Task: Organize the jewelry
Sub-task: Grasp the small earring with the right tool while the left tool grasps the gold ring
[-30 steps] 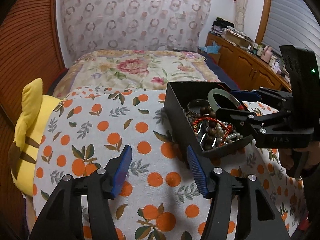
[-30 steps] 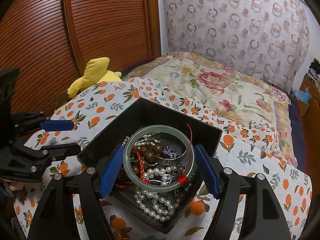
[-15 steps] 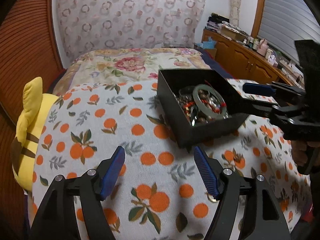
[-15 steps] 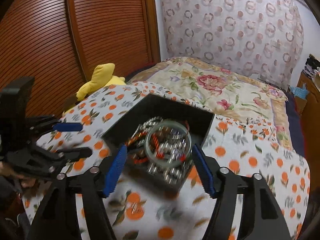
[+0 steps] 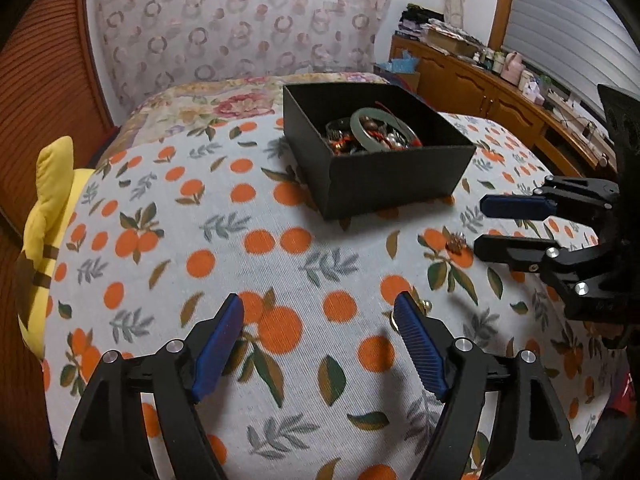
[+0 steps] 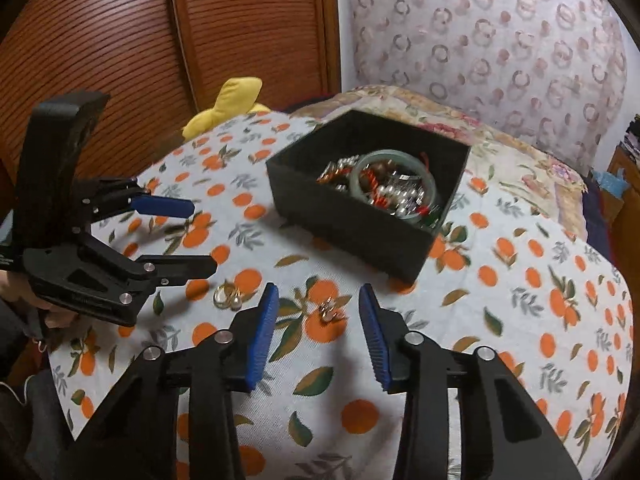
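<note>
Although the black box (image 6: 362, 216) near the far edge of the bench (image 6: 520, 320) already holds a heap of beads, pearls and a pale green bangle (image 6: 394, 182), the sorting looks only partly done. Two small pieces lie loose on the orange-print cloth by the near edge: a gold ring-like pair (image 6: 227, 297) just beside the left gripper (image 6: 200, 236), and a small metallic trinket (image 6: 330, 308) directly ahead of the right gripper (image 6: 318, 334). What kind of pieces they are is too small to tell.

Both sets of fingers stand wide and carry nothing. My guess is that the trinket goes to the box first, then the gold pair.

A yellow plush toy (image 5: 48, 216) sits off the bench's left edge, well apart from the work. Between trinket and box only bare cloth shows; the left gripper hovering close to the gold pair could crowd a reach there.
</note>
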Motion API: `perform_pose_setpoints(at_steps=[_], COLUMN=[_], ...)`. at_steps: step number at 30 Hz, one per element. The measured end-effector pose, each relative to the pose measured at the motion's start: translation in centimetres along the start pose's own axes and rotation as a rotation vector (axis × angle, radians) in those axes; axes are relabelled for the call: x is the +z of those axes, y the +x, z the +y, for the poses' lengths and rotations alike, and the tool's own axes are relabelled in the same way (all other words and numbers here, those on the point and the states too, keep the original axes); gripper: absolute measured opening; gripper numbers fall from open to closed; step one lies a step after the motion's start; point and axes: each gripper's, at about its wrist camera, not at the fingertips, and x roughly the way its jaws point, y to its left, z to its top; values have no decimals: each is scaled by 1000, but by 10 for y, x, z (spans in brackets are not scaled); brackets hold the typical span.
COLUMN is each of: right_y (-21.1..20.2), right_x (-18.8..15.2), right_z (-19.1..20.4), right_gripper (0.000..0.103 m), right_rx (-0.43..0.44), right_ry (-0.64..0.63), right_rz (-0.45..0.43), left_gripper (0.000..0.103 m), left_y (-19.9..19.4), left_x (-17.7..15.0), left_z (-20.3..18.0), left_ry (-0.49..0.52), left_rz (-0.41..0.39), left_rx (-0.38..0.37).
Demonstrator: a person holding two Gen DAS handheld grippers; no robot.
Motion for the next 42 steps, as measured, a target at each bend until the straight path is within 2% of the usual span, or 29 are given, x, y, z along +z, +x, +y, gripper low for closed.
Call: perform_pose_setpoints(at_steps=[2, 9, 13, 16, 26, 29, 33, 35, 38, 40, 42], right_y=[6, 22, 24, 21, 1, -1, -1, 0, -1, -1, -3], right_x=[-2, -4, -2, -4, -13, -14, -13, -13, -12, -11, -8], right_z=[0, -1, -3, -7, -22, -24, -25, -25, -25, -25, -26], right_gripper=[36, 29, 15, 14, 14, 14, 14, 14, 14, 14, 14], right_rx=[5, 1, -31, -12, -31, -36, -34, -34, -31, -31, -30], right_ry=[2, -7, -29, -21, 28, 36, 46, 44, 43, 42, 42], right_rz=[15, 58, 60, 58, 29, 25, 20, 19, 17, 13, 7], left_gripper=[75, 75, 75, 75, 73, 66, 46, 21, 21, 10, 11], left_y=[0, -2, -3, -1, 7, 9, 9, 9, 7, 5, 5], left_x=[-2, -6, -6, -6, -4, -4, -4, -4, -4, -2, 0], left_z=[0, -3, -8, -13, -34, -38, -43, -43, -42, -40, -39], left_ry=[-3, -2, 2, 11, 56, 72, 94, 101, 96, 82, 68], left_rz=[3, 6, 4, 9, 18, 17, 9, 6, 8, -3, -2], left_rx=[1, -1, -9, -20, -62, -60, -48, -46, -62, -68, -74])
